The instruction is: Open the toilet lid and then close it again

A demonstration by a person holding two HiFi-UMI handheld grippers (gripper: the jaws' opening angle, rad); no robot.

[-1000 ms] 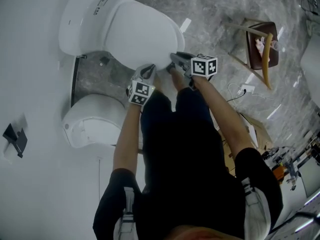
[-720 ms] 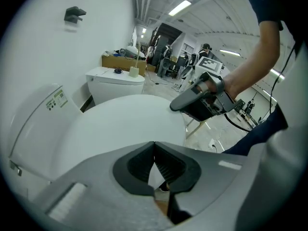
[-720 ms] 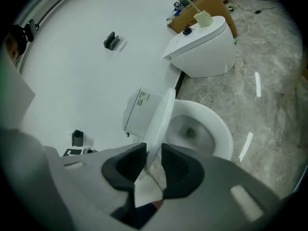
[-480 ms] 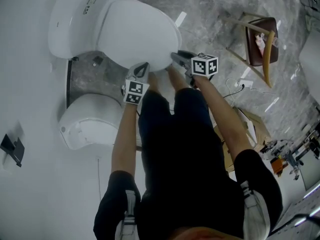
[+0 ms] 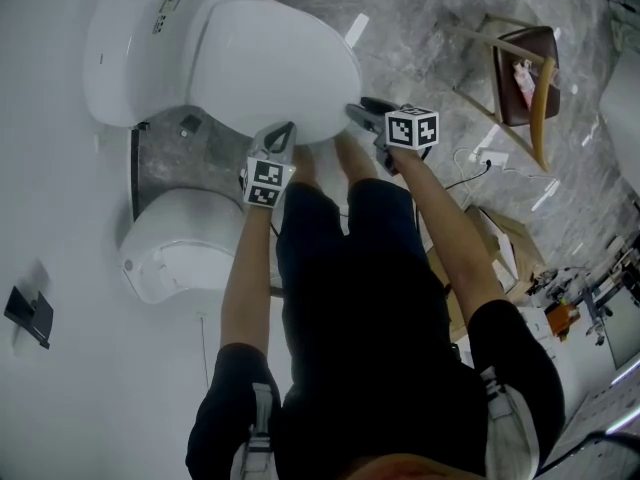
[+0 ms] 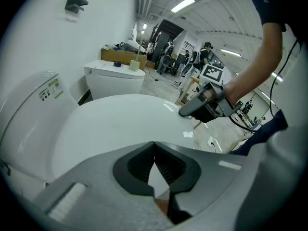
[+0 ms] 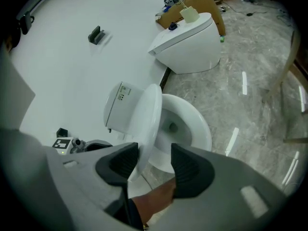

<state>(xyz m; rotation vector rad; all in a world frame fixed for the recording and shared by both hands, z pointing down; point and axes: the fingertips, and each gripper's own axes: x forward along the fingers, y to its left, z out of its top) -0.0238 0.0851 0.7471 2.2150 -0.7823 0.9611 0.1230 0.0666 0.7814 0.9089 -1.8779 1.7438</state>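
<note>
Over the toilet bowl (image 7: pixel 202 121) the toilet lid (image 7: pixel 147 124) is partway up. It's tipped back toward the tank (image 7: pixel 118 105), and I can't tell if it's touching it.

The right tongs (image 7: pixel 154 150) have their jaws apart, with the lid's front rim running between them. The rim is right up against one pad, with a clear gap to the other. My guess is that's on purpose: hooked around the rim you can steer the lid either way without pinching it.

The left tongs (image 6: pixel 154 146) are closed at the tips with nothing between them. They sit at the lid's outer face, near the front edge. I'd guess that's a backstop so the lid doesn't flop, but I can't see whether they're actually touching it.

As for what's in things, the bowl is open on the side away from the tank and looks empty apart from the drain hole at the bottom. Beyond the tank a second toilet (image 7: pixel 187 37) has its lid down, with a small pale block (image 7: pixel 190 14) on top.
</note>
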